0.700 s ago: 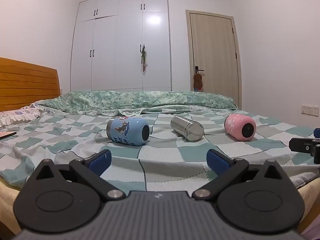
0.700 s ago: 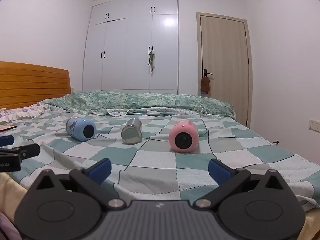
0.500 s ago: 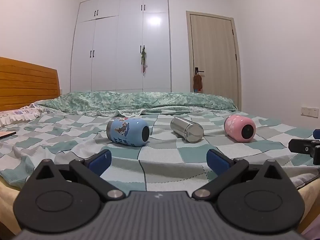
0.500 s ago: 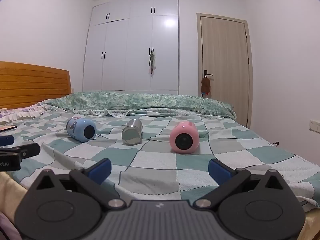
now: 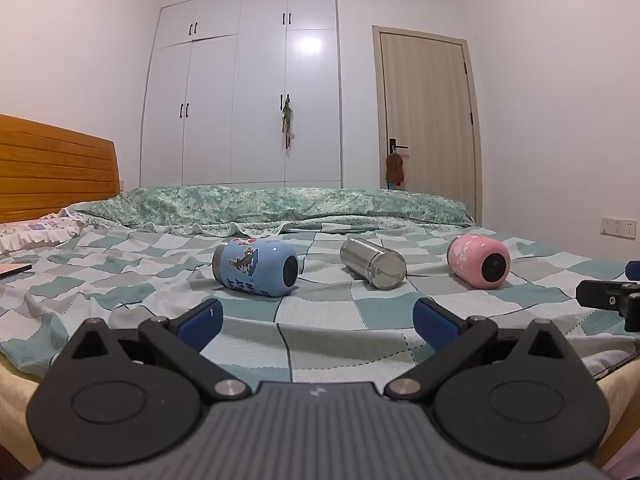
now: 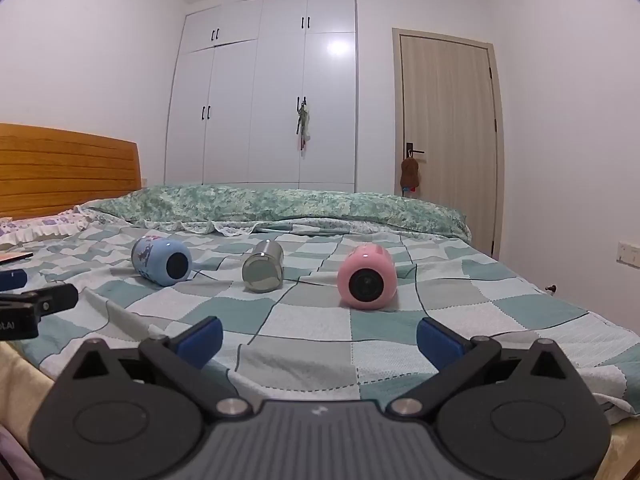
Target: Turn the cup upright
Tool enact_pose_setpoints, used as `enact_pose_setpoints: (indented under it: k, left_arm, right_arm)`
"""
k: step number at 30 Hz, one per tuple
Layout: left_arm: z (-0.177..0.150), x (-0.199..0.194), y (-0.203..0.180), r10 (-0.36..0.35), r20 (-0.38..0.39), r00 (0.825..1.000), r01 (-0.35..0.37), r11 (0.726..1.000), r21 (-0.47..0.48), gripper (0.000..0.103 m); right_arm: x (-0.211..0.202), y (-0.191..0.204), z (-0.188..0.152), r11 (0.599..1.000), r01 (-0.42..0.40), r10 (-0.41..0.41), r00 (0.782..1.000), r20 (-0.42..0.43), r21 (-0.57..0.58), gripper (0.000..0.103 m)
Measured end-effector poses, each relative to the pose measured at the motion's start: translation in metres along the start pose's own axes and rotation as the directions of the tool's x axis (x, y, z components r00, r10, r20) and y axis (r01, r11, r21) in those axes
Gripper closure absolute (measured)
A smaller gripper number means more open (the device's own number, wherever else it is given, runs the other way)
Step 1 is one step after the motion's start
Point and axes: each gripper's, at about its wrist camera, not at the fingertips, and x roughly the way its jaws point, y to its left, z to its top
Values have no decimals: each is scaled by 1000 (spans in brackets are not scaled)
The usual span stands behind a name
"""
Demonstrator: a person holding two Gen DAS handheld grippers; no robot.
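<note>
Three cups lie on their sides on the checked bedspread: a blue cartoon cup (image 5: 256,267) on the left, a steel cup (image 5: 373,263) in the middle, a pink cup (image 5: 479,261) on the right. They also show in the right wrist view: the blue cup (image 6: 162,261), the steel cup (image 6: 263,266), the pink cup (image 6: 367,277). My left gripper (image 5: 318,320) is open and empty at the bed's near edge, short of the blue cup. My right gripper (image 6: 319,336) is open and empty, short of the pink cup.
A folded green quilt (image 5: 280,204) lies across the far side of the bed. A wooden headboard (image 5: 52,168) is at the left. A white wardrobe (image 5: 244,92) and a door (image 5: 426,120) stand behind. A flat dark object (image 5: 14,270) lies at the left.
Both views have tilted slightly, so the cups sit a little lower in frame. The cups have not moved and both grippers stay open.
</note>
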Motion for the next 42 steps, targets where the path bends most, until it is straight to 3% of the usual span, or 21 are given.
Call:
enact_pose_setpoints:
  k: [42]
  left_arm:
    - [0,-4,0,-1,3,1000,1,1000,-4,0]
  right_arm:
    - [-2,1,1,1000,1,-1,1000,7,-2,0]
